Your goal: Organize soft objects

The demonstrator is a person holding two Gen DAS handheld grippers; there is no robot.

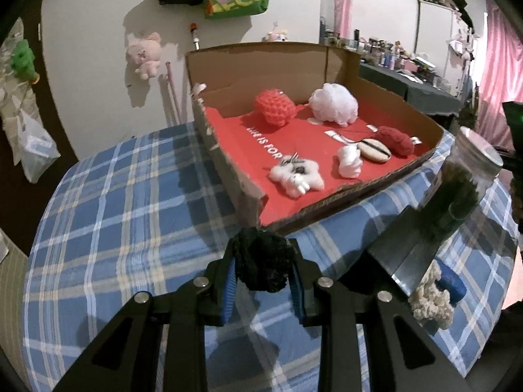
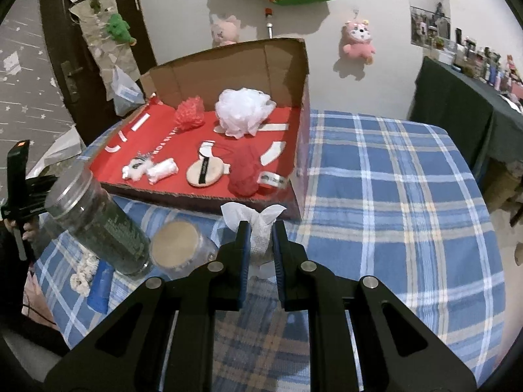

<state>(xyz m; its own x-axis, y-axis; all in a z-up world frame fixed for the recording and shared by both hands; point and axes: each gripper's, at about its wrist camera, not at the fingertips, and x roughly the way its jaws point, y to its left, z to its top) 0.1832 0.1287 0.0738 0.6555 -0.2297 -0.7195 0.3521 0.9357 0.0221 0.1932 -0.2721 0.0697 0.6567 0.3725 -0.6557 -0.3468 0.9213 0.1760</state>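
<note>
Left gripper (image 1: 261, 269) pinches a black mesh pouf (image 1: 263, 261); right gripper (image 2: 261, 238) pinches a folded white gauze cloth (image 2: 258, 225). Both loads hang above the blue plaid tablecloth (image 2: 392, 196), just short of the near wall of the red-lined cardboard box (image 2: 209, 197), which lies directly ahead of both sets of fingers; neither hand appears clearly nearer. The right view alone shows a tan-lidded jar (image 2: 176, 250) beside the tall clear jar (image 2: 98, 225); the left view shows the pouf.
</note>
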